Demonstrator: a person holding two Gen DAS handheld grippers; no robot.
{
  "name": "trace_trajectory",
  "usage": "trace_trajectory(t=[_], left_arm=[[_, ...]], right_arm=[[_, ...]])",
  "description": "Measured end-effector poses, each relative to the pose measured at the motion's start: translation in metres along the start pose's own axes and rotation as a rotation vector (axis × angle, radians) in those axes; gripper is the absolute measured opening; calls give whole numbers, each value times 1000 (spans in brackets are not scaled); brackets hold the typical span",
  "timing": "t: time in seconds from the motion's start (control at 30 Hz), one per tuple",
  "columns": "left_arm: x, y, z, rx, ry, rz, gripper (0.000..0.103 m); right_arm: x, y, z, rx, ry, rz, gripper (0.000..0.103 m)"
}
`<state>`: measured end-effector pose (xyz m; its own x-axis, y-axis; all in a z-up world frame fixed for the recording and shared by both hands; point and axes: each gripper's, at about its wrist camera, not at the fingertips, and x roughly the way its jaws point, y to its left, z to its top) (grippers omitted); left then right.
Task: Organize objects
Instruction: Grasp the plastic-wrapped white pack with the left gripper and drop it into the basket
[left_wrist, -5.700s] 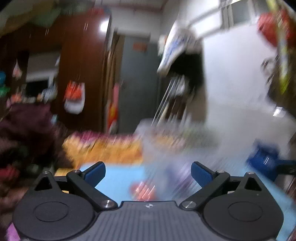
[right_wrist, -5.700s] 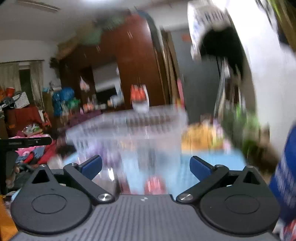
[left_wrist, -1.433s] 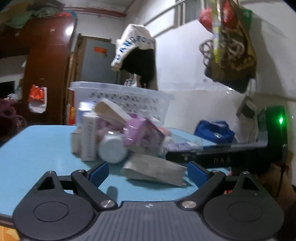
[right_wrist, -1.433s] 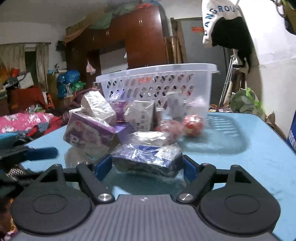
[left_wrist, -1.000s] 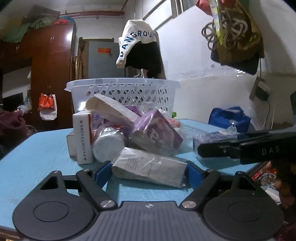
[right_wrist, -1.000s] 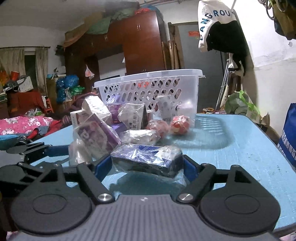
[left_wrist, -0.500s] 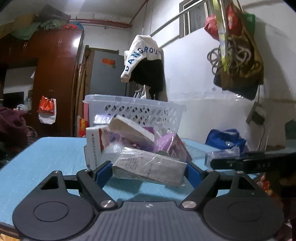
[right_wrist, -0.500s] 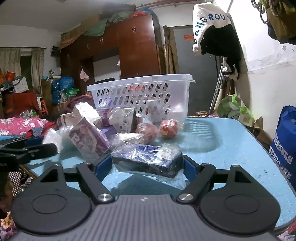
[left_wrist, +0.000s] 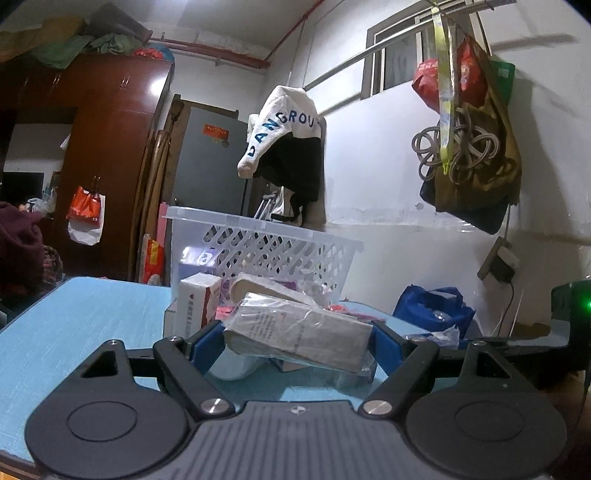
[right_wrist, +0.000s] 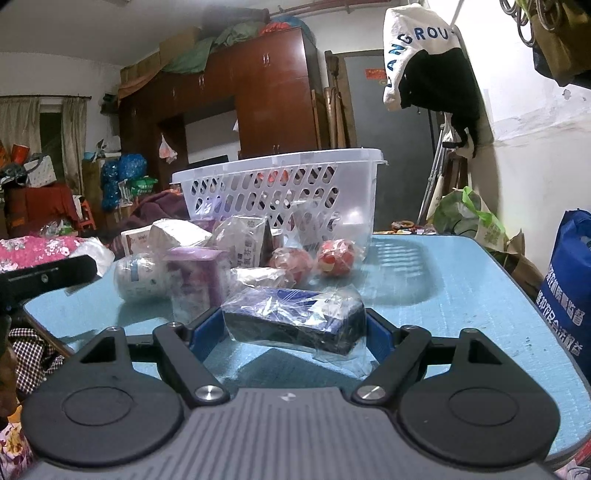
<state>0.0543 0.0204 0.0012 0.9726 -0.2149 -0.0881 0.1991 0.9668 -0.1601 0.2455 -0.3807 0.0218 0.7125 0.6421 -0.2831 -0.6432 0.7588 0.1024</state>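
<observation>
Right now your left gripper (left_wrist: 297, 341) is clamped on a wrapped grey packet (left_wrist: 299, 332), tilted down to 4 o'clock, held above the blue table (left_wrist: 81, 317). Your right gripper (right_wrist: 293, 330) pinches a wrapped dark-blue box (right_wrist: 293, 319) the same way. At 12 o'clock of both stands the white basket (right_wrist: 280, 192), with the pile of wrapped items (right_wrist: 207, 254) heaped on the table against its near wall, two red balls (right_wrist: 314, 258) among them.
</observation>
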Motion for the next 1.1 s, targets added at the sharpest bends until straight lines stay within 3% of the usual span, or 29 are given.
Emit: trace_trajectory(t=[0.2, 0.4, 0.47, 0.6, 0.7, 0.73, 0.77, 0.83, 0.93, 1.03, 1.1], left_arm=[[2, 6, 19, -30, -34, -17, 86], [49, 25, 102, -71, -57, -42, 86], [82, 35, 130, -87, -7, -44, 86], [149, 57, 154, -161, 131, -6, 86], [182, 63, 150, -170, 226, 8, 87], [188, 64, 147, -164, 252, 25, 88], [190, 64, 144, -155, 262, 44, 91], [178, 61, 142, -132, 234, 60, 95], [141, 53, 139, -107, 169, 24, 100], [93, 48, 123, -88, 91, -21, 103], [67, 45, 105, -63, 59, 17, 103]], right_arm=[[-5, 2, 16, -11, -35, -3, 82], [13, 11, 100, -73, -195, 15, 82], [38, 11, 128, -113, -223, -21, 82], [103, 2, 161, -102, -109, -39, 82], [125, 3, 163, -115, -77, -70, 89], [128, 3, 162, -113, -59, -79, 100], [124, 4, 160, -103, -70, -84, 103], [106, 4, 155, -74, -97, -54, 103], [71, 4, 138, -4, -80, -5, 103], [37, 9, 97, 25, -81, 67, 103], [18, 18, 62, -4, -92, 107, 103]])
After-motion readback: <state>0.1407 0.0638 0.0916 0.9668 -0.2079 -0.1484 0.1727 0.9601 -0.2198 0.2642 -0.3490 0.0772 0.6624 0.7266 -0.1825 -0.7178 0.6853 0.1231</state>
